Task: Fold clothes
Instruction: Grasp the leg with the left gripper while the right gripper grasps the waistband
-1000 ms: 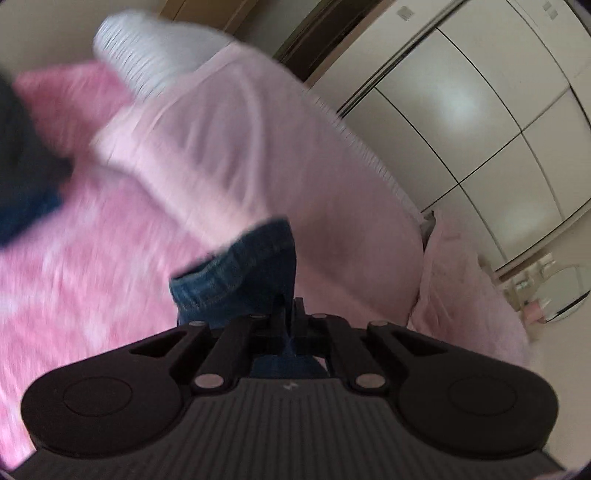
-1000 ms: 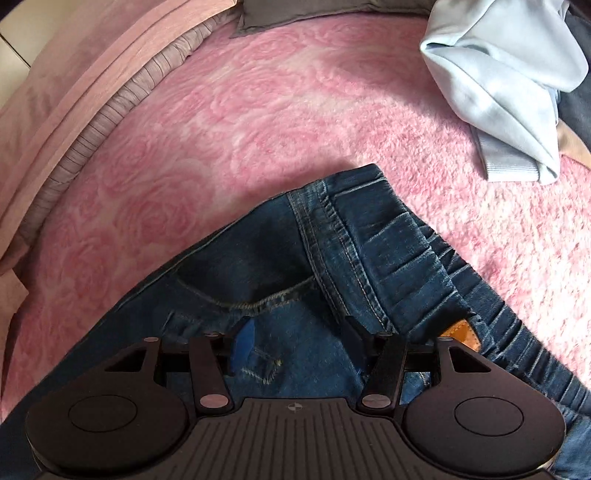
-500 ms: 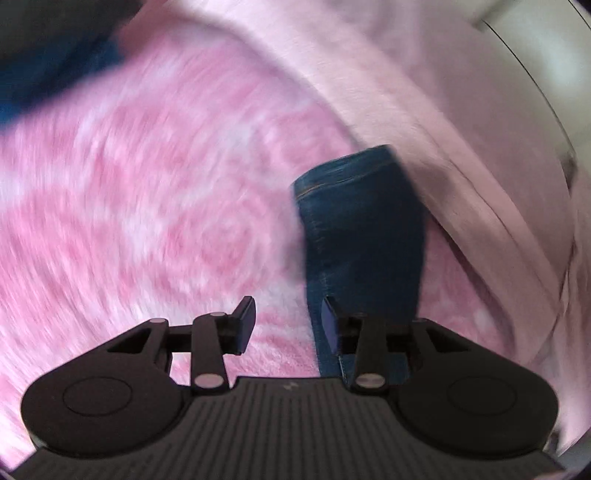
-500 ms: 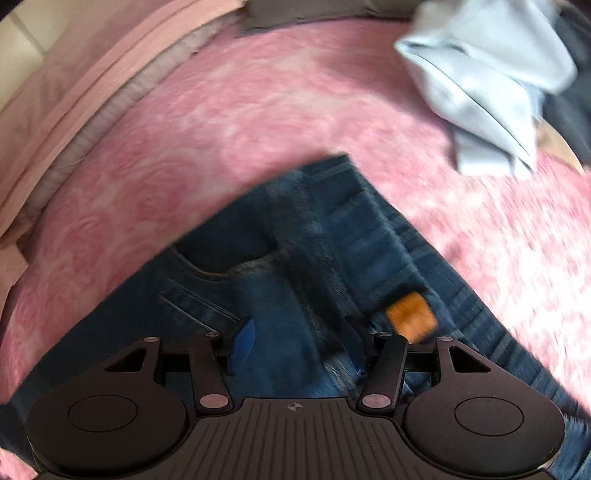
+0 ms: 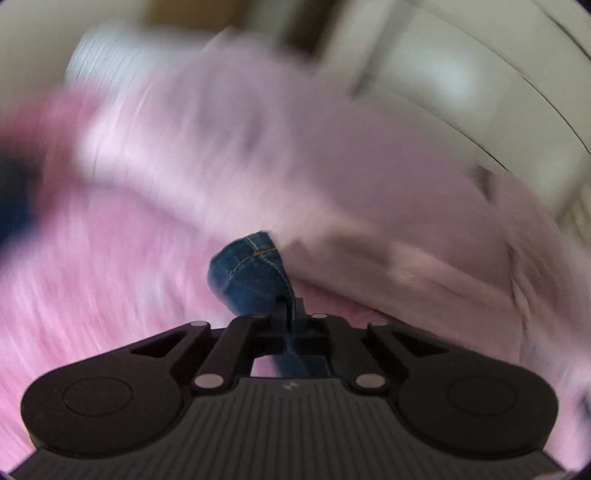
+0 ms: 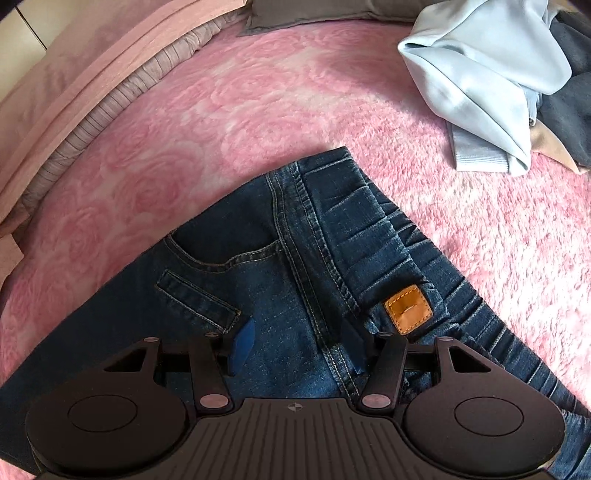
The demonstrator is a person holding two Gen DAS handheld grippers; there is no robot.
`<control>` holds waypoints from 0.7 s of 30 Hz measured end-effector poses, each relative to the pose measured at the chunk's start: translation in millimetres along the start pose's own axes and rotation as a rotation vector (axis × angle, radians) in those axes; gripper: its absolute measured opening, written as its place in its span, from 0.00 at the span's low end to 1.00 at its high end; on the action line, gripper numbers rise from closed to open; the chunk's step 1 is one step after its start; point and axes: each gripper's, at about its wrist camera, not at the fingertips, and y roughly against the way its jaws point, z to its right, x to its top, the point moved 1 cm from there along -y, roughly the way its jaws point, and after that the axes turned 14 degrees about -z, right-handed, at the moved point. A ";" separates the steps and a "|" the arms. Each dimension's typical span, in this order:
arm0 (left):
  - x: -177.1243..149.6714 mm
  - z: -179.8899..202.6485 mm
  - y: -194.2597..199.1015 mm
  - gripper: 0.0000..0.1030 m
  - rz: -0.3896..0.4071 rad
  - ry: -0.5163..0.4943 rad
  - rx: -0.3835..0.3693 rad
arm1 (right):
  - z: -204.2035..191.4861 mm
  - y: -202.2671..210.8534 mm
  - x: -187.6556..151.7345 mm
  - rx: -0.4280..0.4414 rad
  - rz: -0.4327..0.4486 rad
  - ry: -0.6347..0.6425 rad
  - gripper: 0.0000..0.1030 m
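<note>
Most of the left view is blurred; left tool (image 5: 290,308) has just clenched on jeans (image 5: 255,273), right tool (image 6: 297,347) released.

A pink rose-patterned fleece blanket (image 6: 258,96) covers the bed; along its far-left edge lie a pale pink quilt (image 6: 85,59) and a grey pillow (image 6: 317,13).

- My right gripper (image 6: 297,345) is matt black plastic with a ribbed grey base, dull metal rivets and smooth blue pads (image 6: 242,341).
- The jeans (image 6: 280,266) under it are dark blue denim, coarse, with tan stitching and a smooth orange leather-like patch (image 6: 408,309).
- The blanket (image 6: 258,107) is pink, fluffy plush with a rose pattern.
- Upper right: a pale blue garment (image 6: 476,77), soft knit cloth with a ribbed hem.
- My left gripper (image 5: 290,308), the same matt plastic, pinches a denim hem (image 5: 255,269).
</note>
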 end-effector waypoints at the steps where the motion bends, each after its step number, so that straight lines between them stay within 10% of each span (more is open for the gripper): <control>1: -4.7 -3.0 0.7 0.09 -0.017 -0.036 0.071 | -0.5 -0.6 0.1 -0.004 0.001 -0.003 0.54; 3: -17.7 -21.2 -14.8 0.19 -0.101 -0.042 0.235 | -2.8 -2.6 -0.1 -0.017 0.005 -0.011 0.54; 6: -35.6 -61.2 -39.8 0.10 -0.227 0.075 0.433 | -7.8 -3.1 -0.5 -0.040 0.010 0.000 0.54; 15: -32.7 -42.9 -49.3 0.12 -0.161 0.063 0.092 | -14.8 -0.9 -5.3 -0.055 0.018 0.060 0.54; 17: -30.1 -33.9 -69.4 0.19 -0.236 -0.028 0.105 | -17.8 0.0 -7.3 -0.042 0.019 0.077 0.54; 19: -31.4 -29.7 -94.8 0.19 -0.315 -0.122 0.274 | -19.6 0.7 -9.2 -0.052 0.022 0.100 0.54; 21: -27.8 -31.2 -94.4 0.19 -0.271 -0.090 0.344 | -16.5 5.3 -10.9 -0.095 0.041 0.110 0.54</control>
